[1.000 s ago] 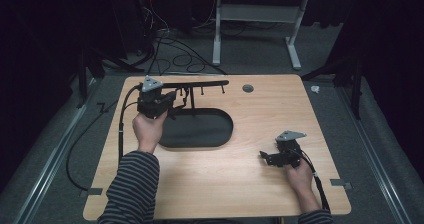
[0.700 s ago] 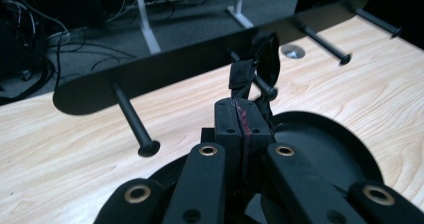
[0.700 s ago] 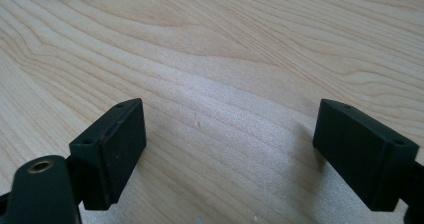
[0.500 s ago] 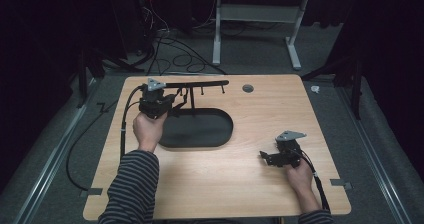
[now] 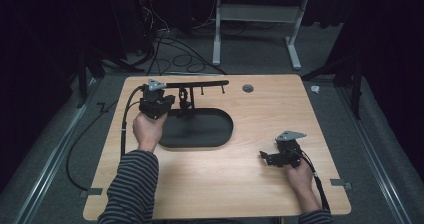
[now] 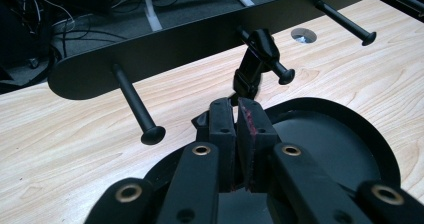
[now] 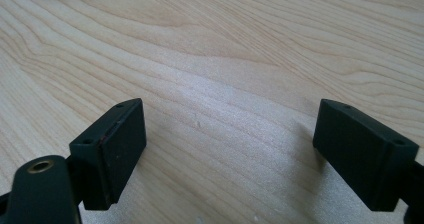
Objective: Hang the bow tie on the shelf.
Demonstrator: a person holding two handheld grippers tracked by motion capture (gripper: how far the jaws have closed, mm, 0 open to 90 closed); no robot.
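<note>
My left gripper [image 5: 172, 100] sits at the table's [image 5: 225, 184] far left, just above the near rim of the black peg rack's oval base [image 5: 200, 131]. It points at the rack's upright post [image 5: 184, 101]. In the left gripper view its jaws have just been opening, but only to a thin slit. I see nothing between the pads [image 6: 250, 129], and the post [image 6: 252, 64] stands just beyond the tips, apart from them.

The peg rack is the thing I am working on. It stands at the far left-centre of the table, with its crossbar [image 5: 200, 84] running level along the back edge and its pegs [image 6: 135, 104] pointing toward me.

To take the post well, I judge the jaws need to open much wider before I ease forward. The post should then sit square between the pads, below the clamp joint and clear of the nearest peg. I would keep the gripper level so it does not tip the base.

My right gripper [image 5: 264, 157] rests low over bare wood at the near right, well apart from the rack. Its jaws are spread wide around nothing [image 7: 230, 139]. It can stay parked, or come over to steady the base if the rack rocks.
</note>
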